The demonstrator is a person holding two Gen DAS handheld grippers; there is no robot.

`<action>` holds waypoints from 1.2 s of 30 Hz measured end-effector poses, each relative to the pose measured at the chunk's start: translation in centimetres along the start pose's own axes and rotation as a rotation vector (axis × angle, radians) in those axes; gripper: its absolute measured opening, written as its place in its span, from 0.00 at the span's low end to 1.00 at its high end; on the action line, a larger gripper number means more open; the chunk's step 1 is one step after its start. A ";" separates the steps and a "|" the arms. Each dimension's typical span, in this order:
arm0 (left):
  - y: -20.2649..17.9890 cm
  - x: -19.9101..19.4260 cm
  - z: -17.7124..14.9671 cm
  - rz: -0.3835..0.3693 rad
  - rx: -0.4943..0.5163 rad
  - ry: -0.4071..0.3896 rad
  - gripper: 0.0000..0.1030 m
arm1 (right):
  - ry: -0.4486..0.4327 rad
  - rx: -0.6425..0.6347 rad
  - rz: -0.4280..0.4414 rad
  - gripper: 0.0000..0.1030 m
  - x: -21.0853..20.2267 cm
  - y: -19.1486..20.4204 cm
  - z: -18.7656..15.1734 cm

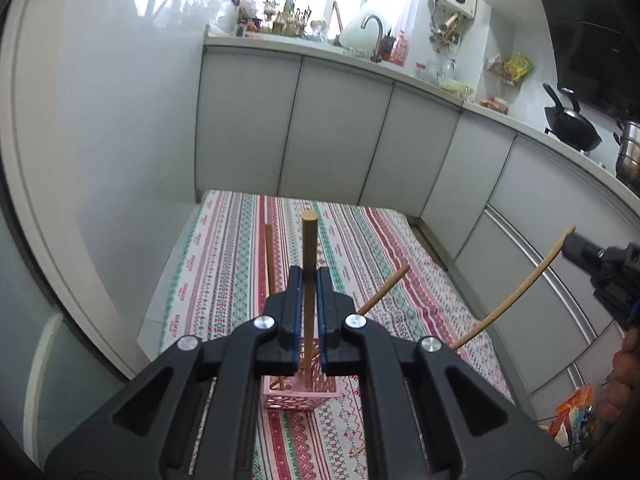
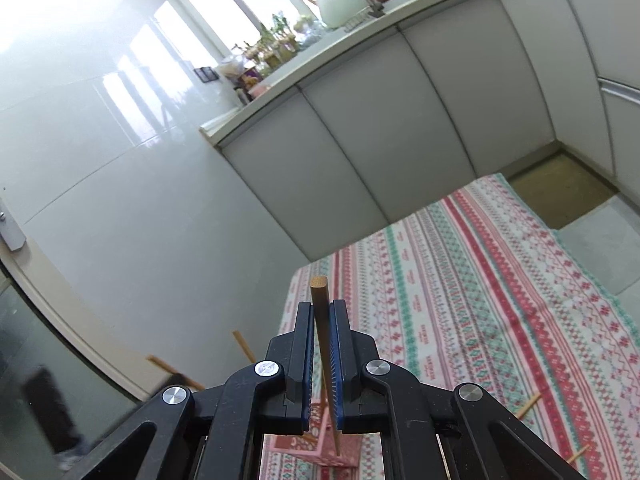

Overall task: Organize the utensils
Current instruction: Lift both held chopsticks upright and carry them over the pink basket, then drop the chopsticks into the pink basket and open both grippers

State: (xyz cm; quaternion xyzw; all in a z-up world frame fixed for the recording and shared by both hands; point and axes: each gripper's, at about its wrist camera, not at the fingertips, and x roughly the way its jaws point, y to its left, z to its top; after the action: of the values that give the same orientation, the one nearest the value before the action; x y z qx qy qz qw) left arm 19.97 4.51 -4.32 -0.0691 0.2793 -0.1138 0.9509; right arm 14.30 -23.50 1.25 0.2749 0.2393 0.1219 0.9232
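Observation:
My left gripper (image 1: 309,276) is shut on a wooden chopstick (image 1: 309,240) held upright, its lower end inside a pink perforated basket (image 1: 304,396) on the patterned tablecloth. Two more chopsticks (image 1: 270,256) stand or lean in the basket. My right gripper (image 2: 322,312) is shut on another chopstick (image 2: 320,296), its thin tip down over the pink basket (image 2: 316,446). In the left wrist view the right gripper (image 1: 576,246) is at far right, holding its chopstick (image 1: 516,296) slanted toward the basket.
The table with striped red, green and white cloth (image 1: 360,240) stands against grey cabinets (image 1: 332,128). Loose chopsticks lie on the cloth (image 2: 528,404) at right. A white tiled wall (image 1: 120,120) runs along the left. A snack packet (image 1: 576,412) is at lower right.

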 end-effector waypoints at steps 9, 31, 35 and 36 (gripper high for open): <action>0.5 2.6 -1.5 0.004 0.006 0.080 0.07 | -0.005 -0.012 0.043 0.06 1.2 0.6 -0.3; 5.6 0.5 -1.7 0.046 -0.124 0.130 0.56 | -0.033 -0.120 0.081 0.06 5.5 4.4 -2.0; 6.5 0.8 -2.5 0.073 -0.130 0.176 0.59 | -0.057 -0.133 0.078 0.06 6.3 4.7 -2.4; 6.7 1.0 -2.7 0.078 -0.130 0.186 0.60 | -0.062 -0.139 0.071 0.05 6.5 4.8 -2.5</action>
State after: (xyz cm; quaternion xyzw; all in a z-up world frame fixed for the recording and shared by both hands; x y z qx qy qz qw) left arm 20.51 10.58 -8.39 -0.1089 0.3756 -0.0641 0.9181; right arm 18.13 -16.09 -0.29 0.2221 0.1915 0.1623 0.9421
